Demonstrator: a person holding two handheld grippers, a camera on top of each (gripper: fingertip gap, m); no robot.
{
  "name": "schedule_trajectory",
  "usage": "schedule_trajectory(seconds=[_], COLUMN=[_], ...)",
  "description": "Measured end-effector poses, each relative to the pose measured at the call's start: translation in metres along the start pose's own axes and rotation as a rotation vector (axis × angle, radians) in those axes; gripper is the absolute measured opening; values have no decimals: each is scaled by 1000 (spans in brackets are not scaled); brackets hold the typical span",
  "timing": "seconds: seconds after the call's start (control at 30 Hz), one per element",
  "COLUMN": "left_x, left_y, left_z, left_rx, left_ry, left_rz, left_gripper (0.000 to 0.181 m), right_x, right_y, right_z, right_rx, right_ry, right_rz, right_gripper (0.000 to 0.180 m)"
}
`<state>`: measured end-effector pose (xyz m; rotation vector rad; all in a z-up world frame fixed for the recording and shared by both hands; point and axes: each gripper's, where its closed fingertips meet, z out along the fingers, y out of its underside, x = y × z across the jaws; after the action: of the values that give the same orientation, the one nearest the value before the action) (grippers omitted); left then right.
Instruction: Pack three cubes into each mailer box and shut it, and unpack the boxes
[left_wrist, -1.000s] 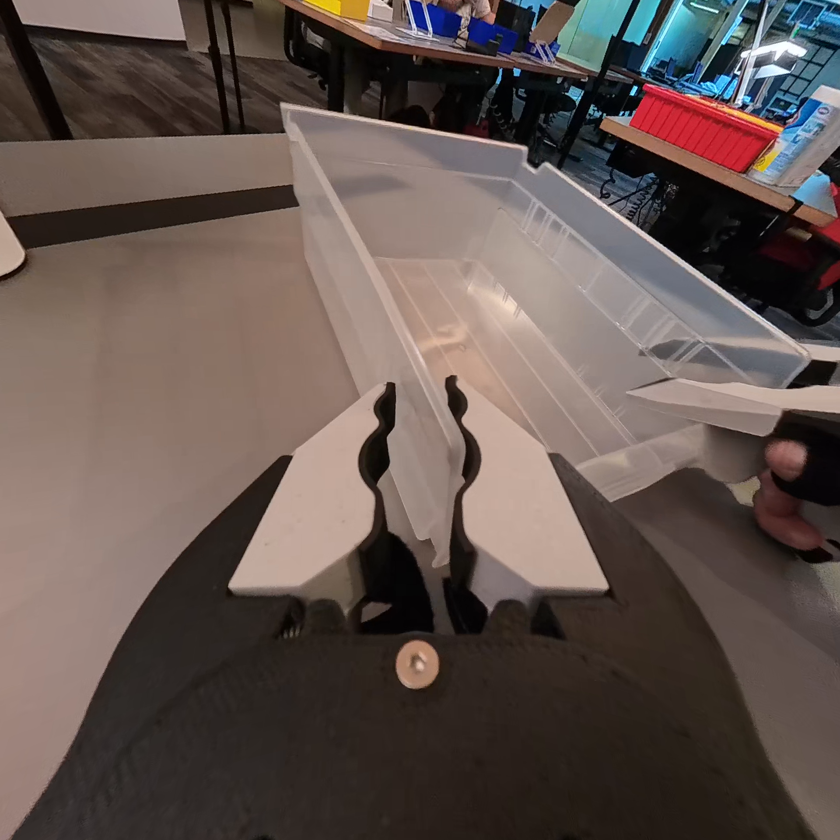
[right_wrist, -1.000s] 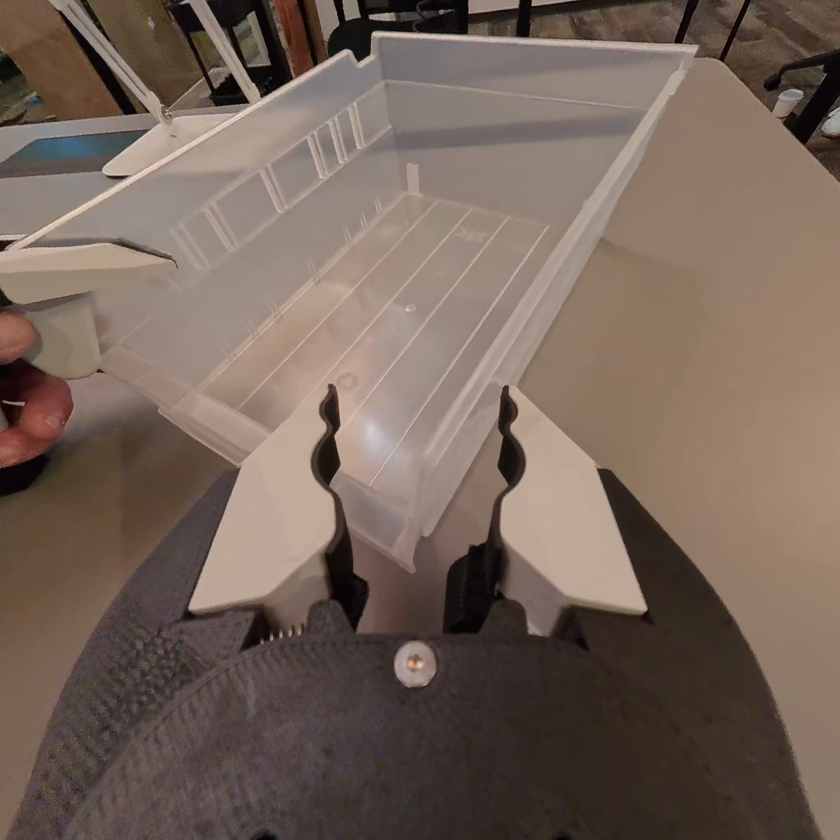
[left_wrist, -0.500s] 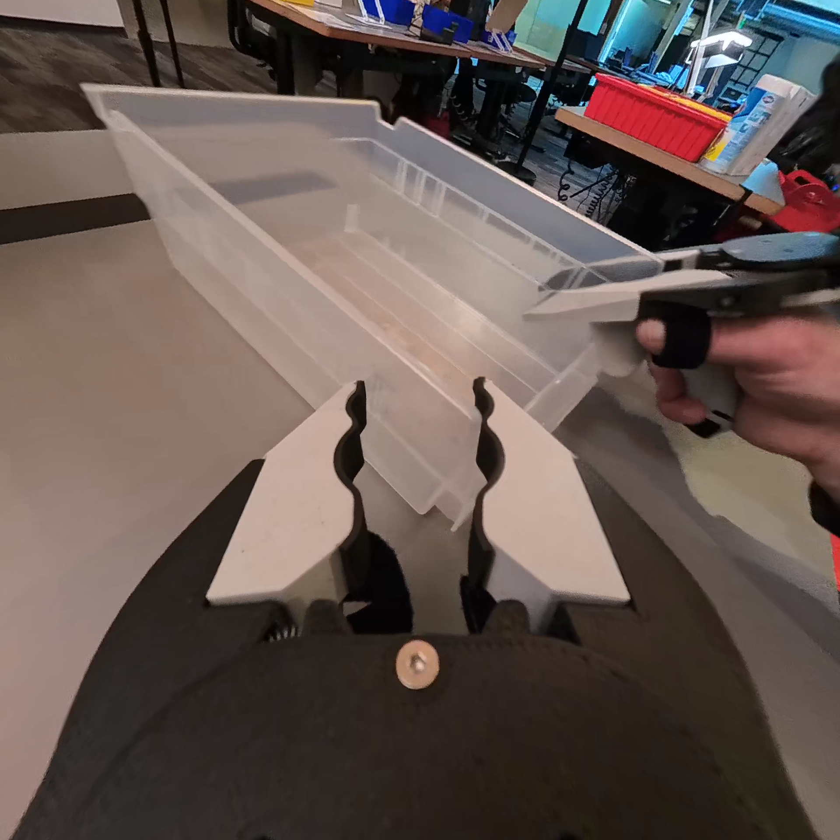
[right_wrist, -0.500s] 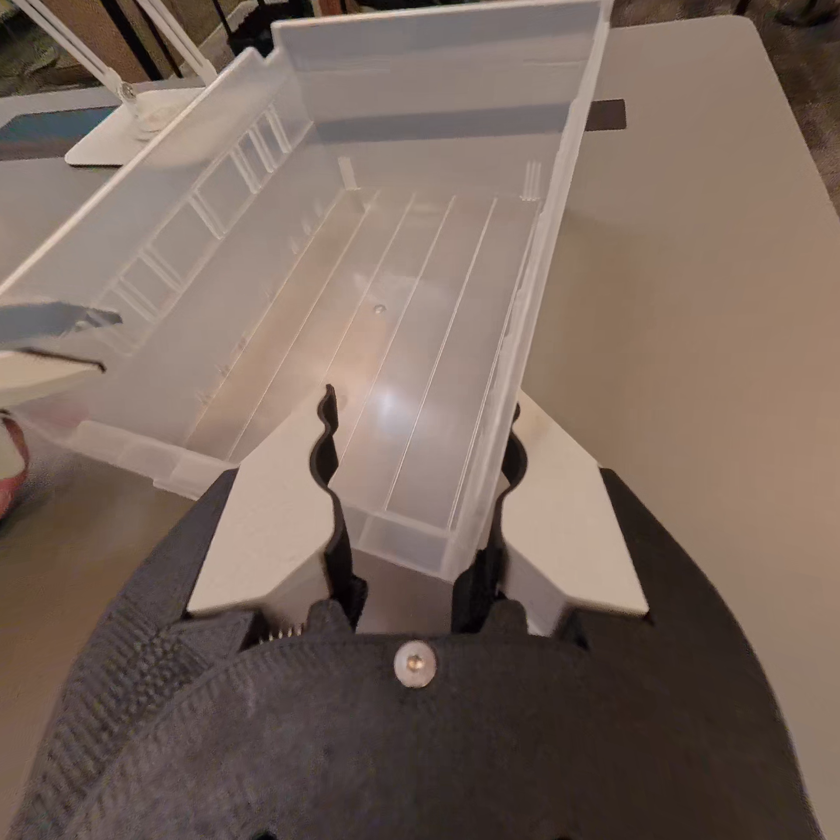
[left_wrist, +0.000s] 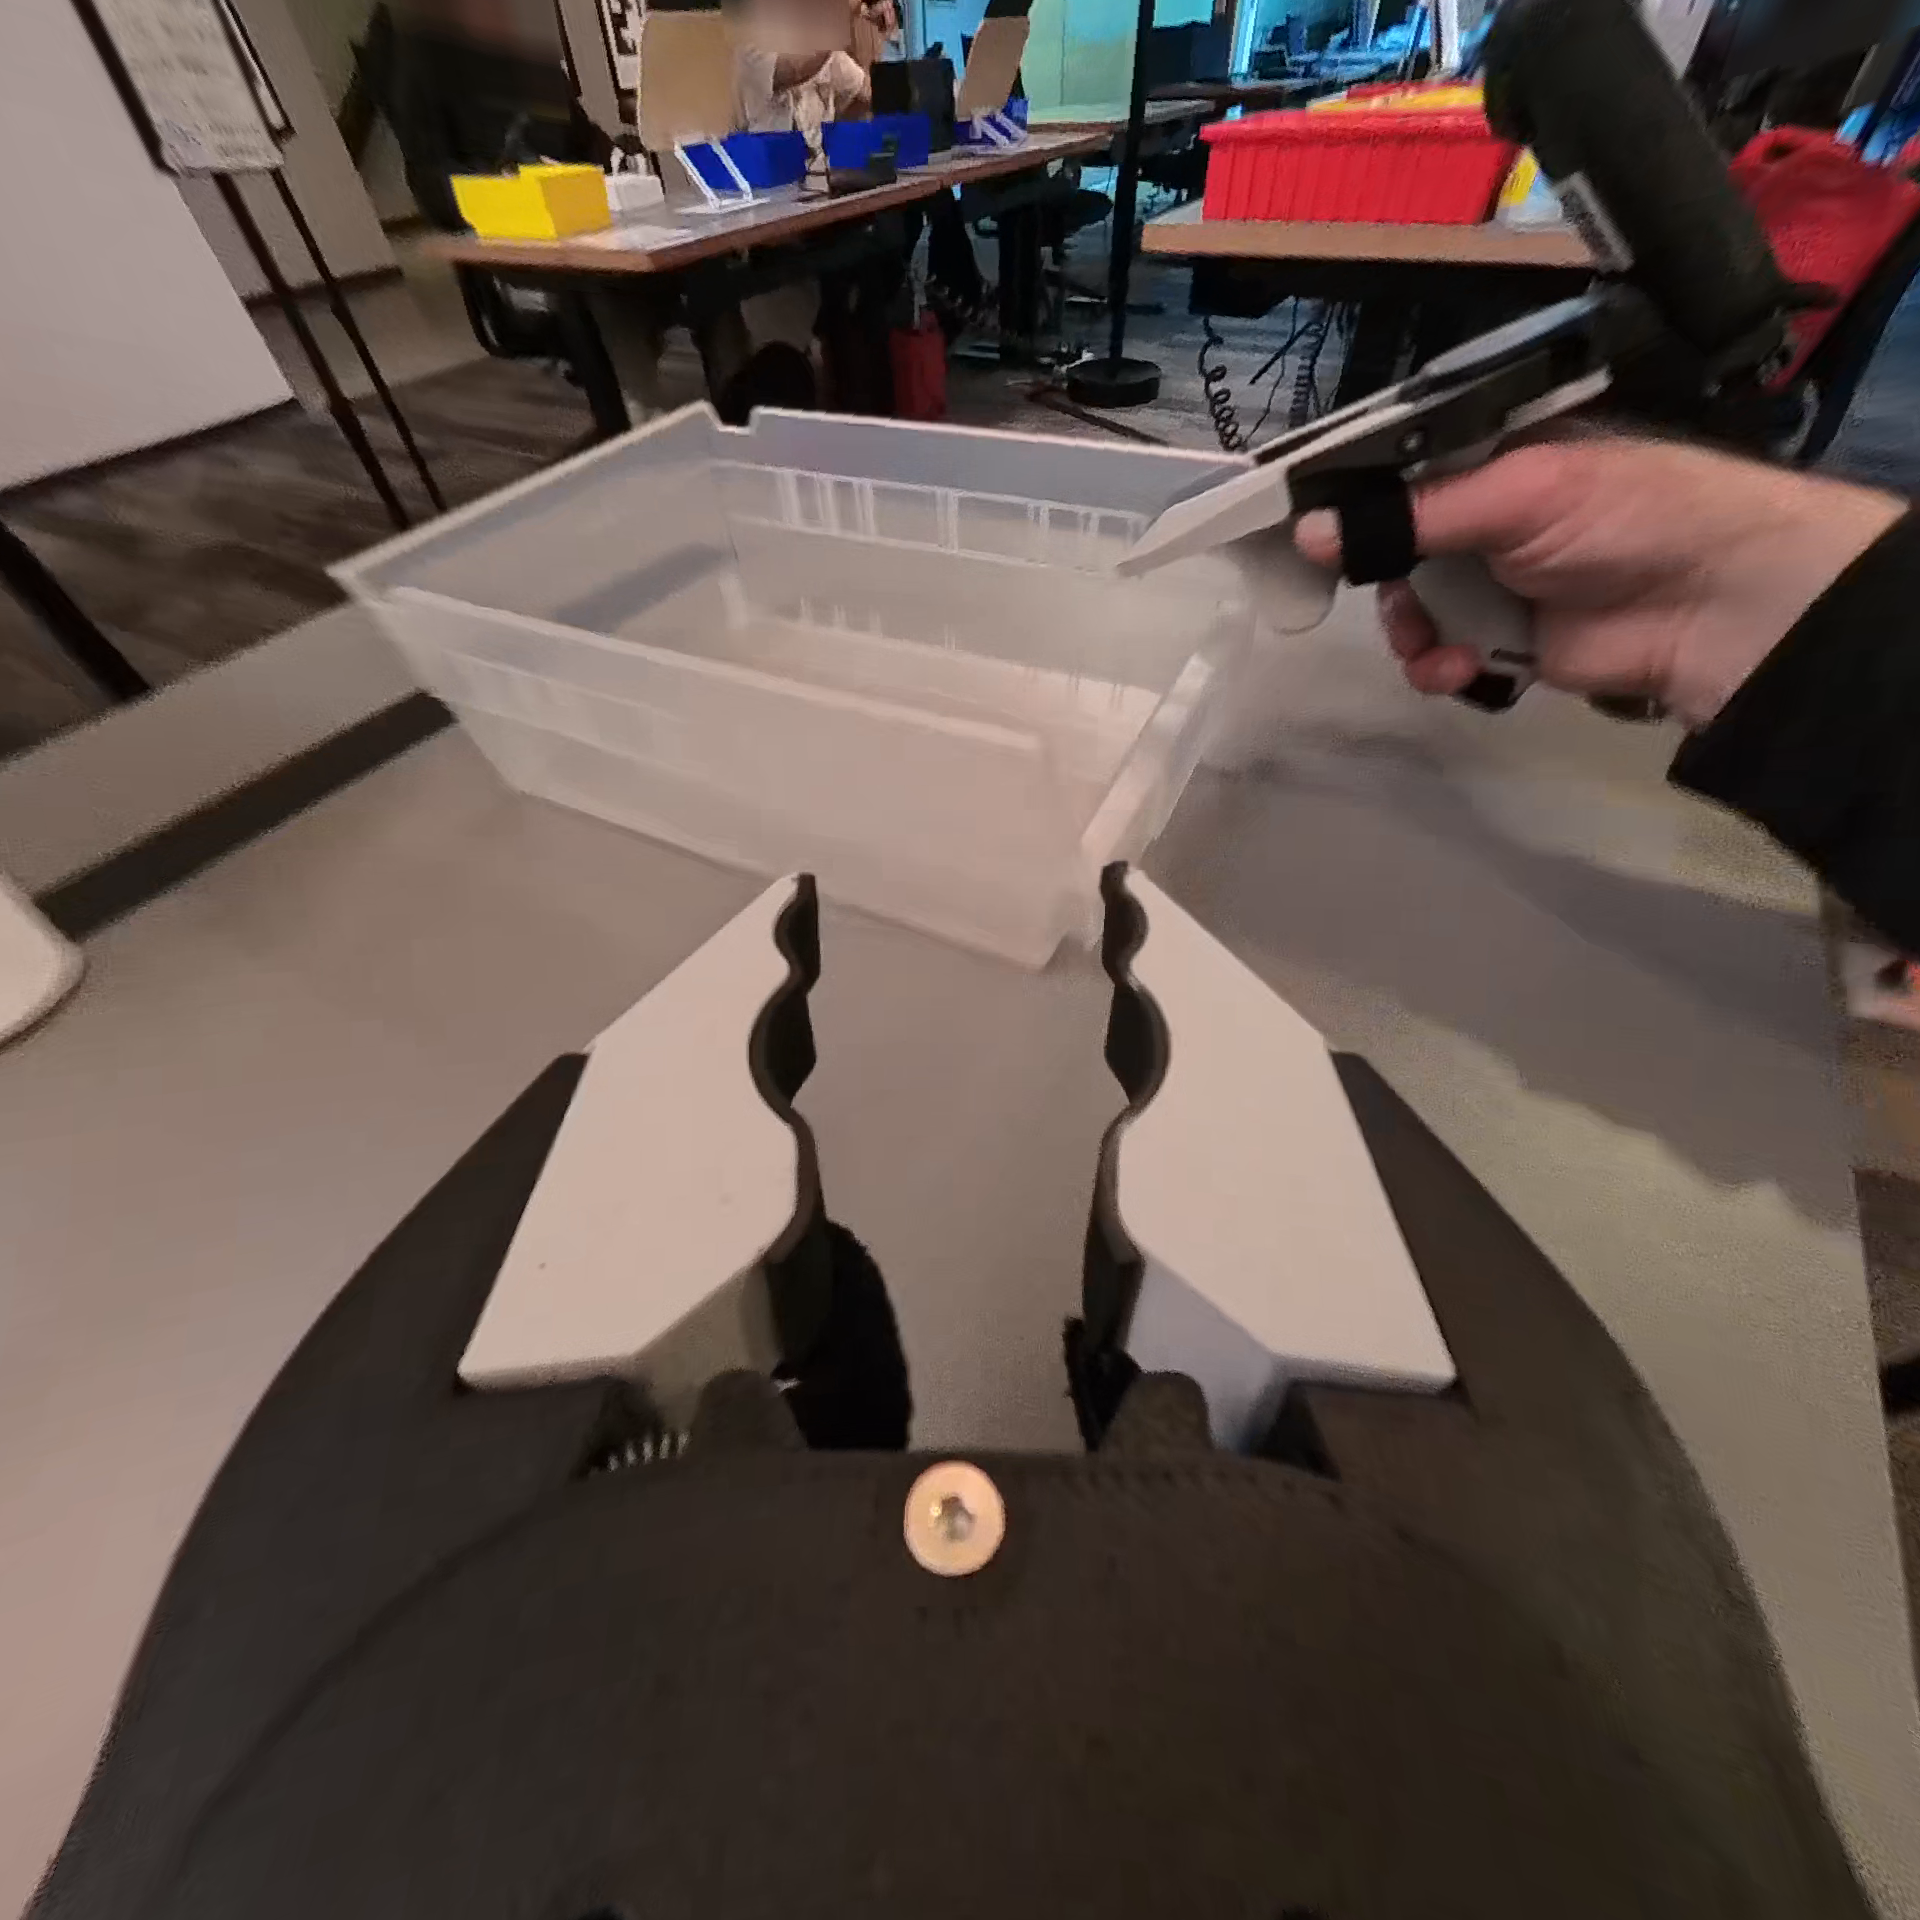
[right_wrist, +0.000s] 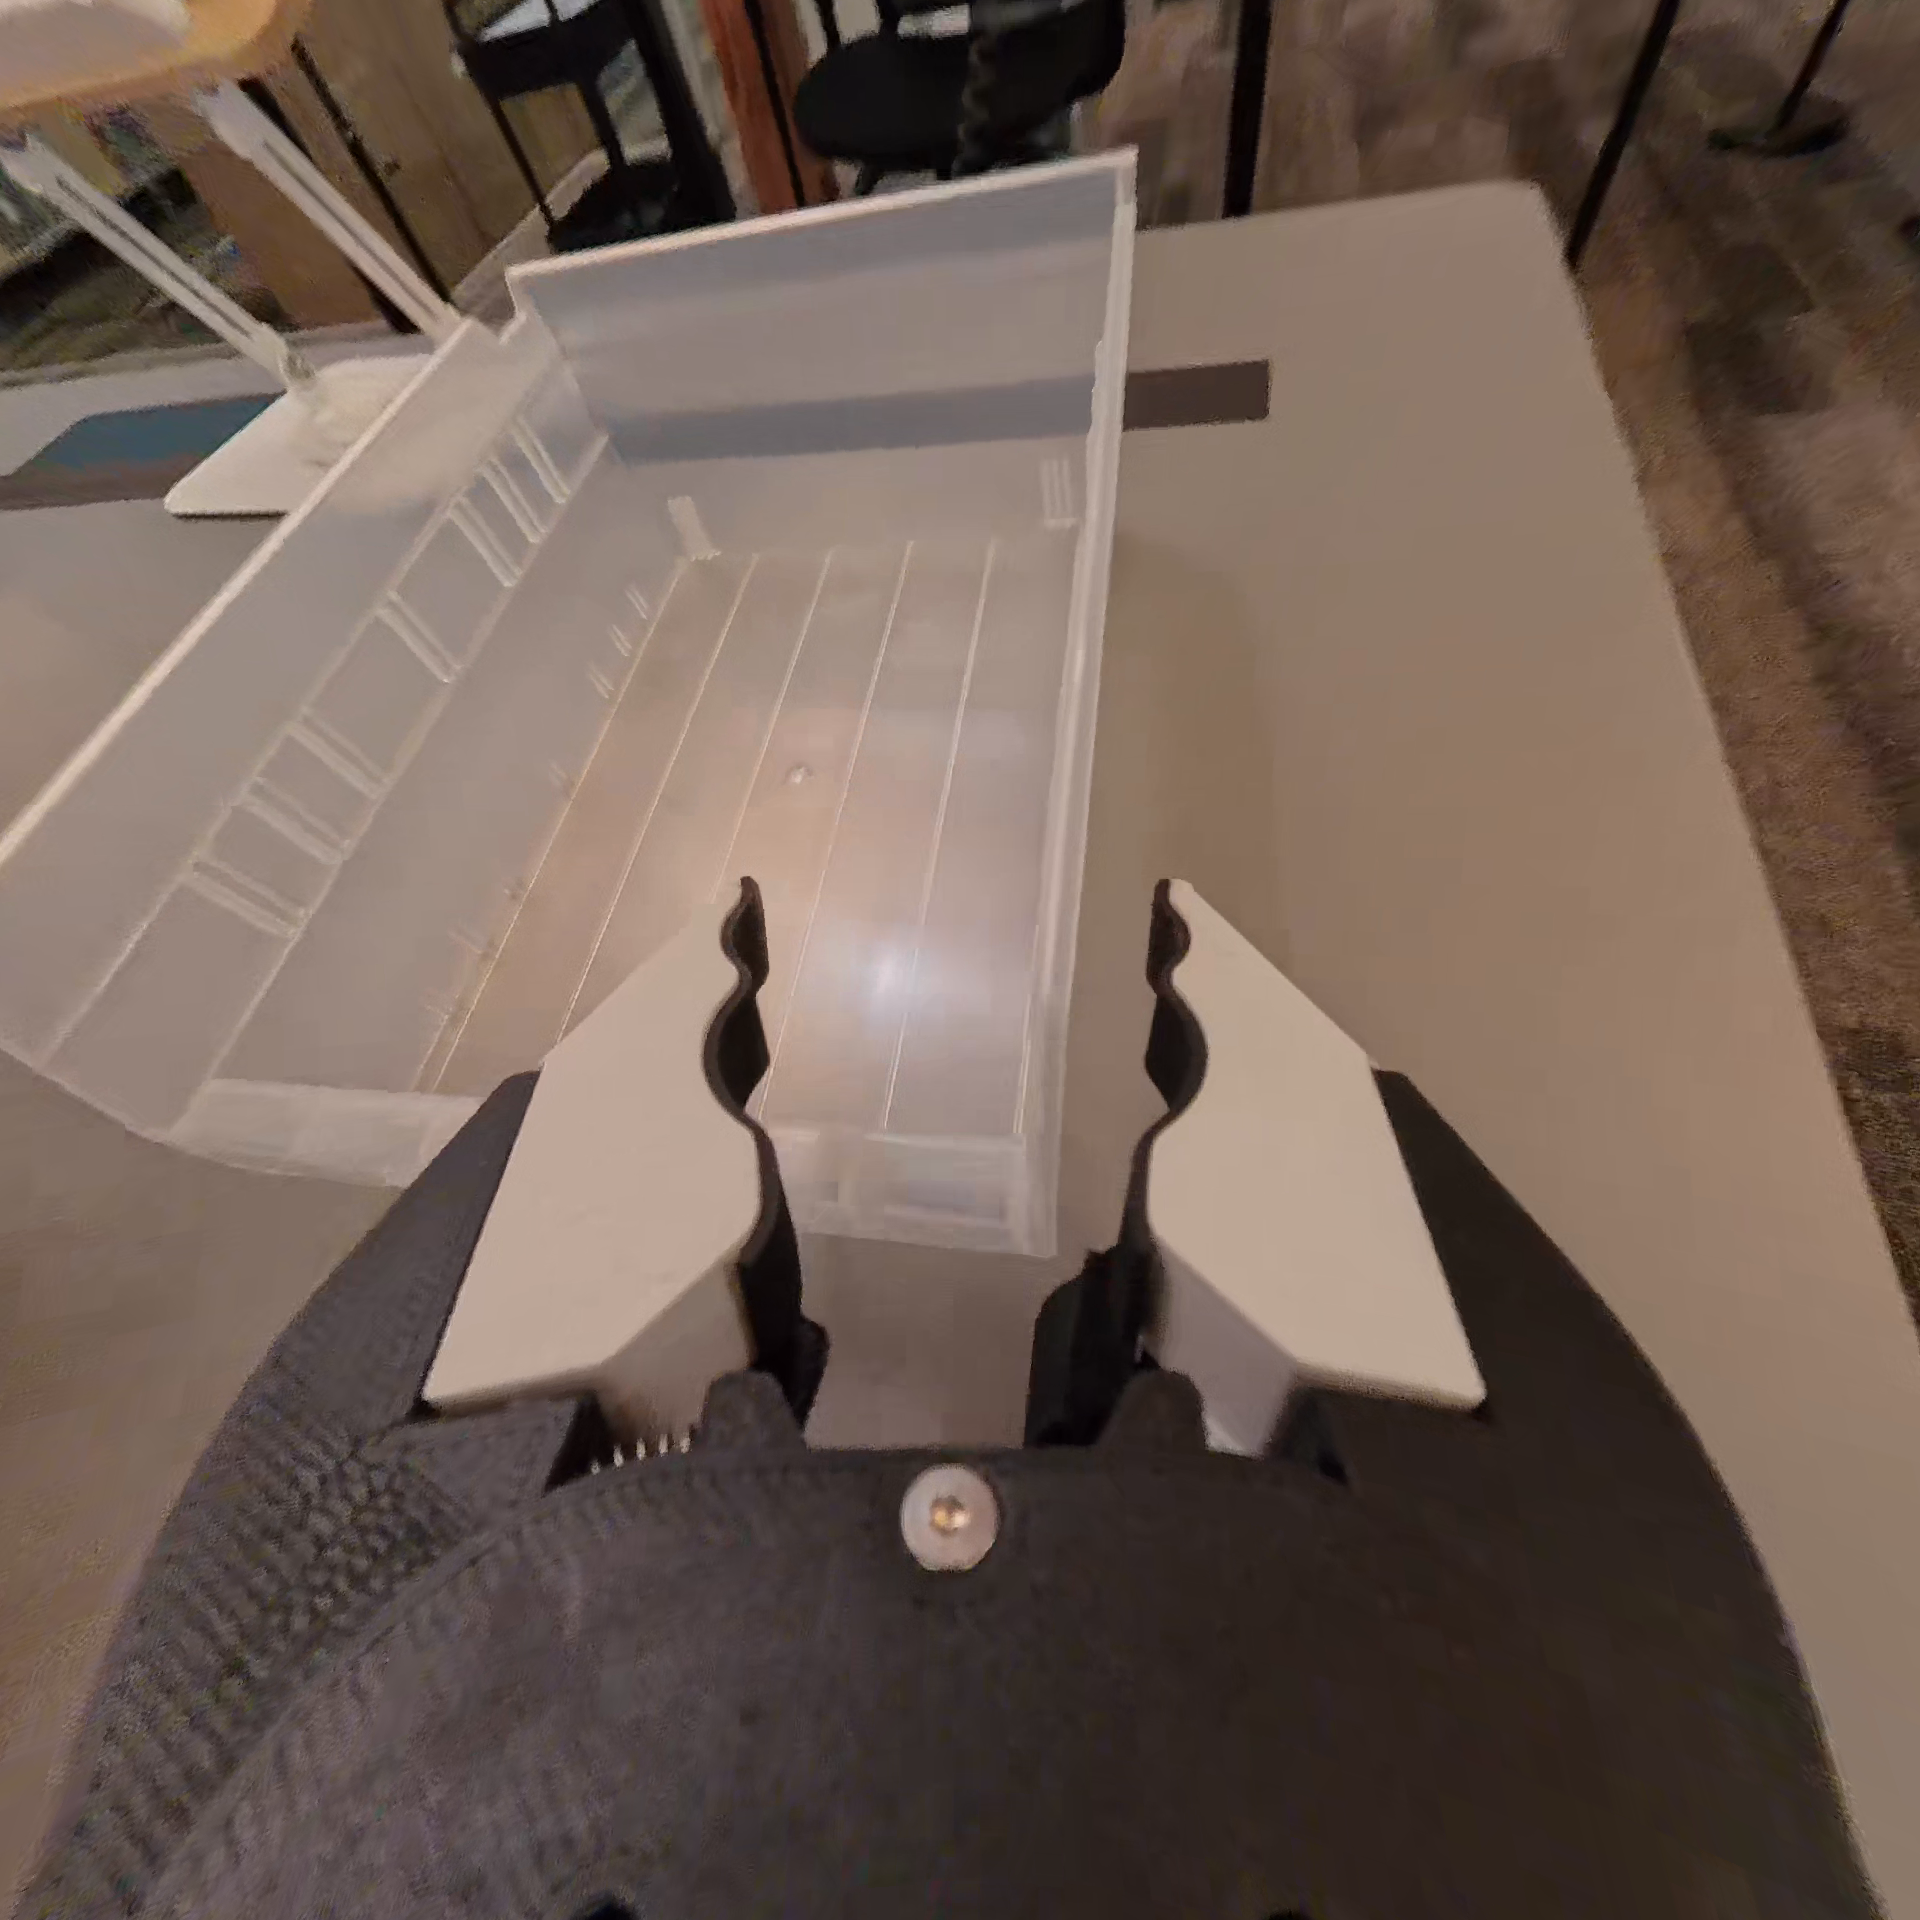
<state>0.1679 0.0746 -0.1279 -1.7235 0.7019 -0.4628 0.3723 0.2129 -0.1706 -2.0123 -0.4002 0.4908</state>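
Left wrist view shows the left gripper (left_wrist: 956, 904) spread and empty just short of the empty clear plastic bin (left_wrist: 790, 665) resting on the grey table (left_wrist: 312, 1039), the right gripper (right_wrist: 956, 904) likewise spread above its near end; no cubes or mailer boxes appear, so withdraw both grippers without nudging the bin.

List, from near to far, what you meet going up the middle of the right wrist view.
right tongs → clear plastic bin → dark strip on the table → black office chair
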Motion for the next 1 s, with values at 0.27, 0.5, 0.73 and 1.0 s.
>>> schedule_trajectory(seconds=[0.27,0.5,0.73,1.0], left_x=[-172,-310,-349,-368], left_y=[-9,80,163,217], left_z=[-206,-351,-372,-372], left_rx=[-137,-650,-933,-1131], left_ry=[-321,-180,33,183], left_rz=[388,485,456,400], left_gripper=[48,81,114,123], right_x=[-15,-43,-64,-115], right_y=[23,-3,-29,-32], right_z=[-25,-48,-81,-82], right_rx=[-44,30,36,43], right_ry=[-4,164,349,282], right_rz=[-37,-202,-312,-381], right_gripper=[69,77,71,65])
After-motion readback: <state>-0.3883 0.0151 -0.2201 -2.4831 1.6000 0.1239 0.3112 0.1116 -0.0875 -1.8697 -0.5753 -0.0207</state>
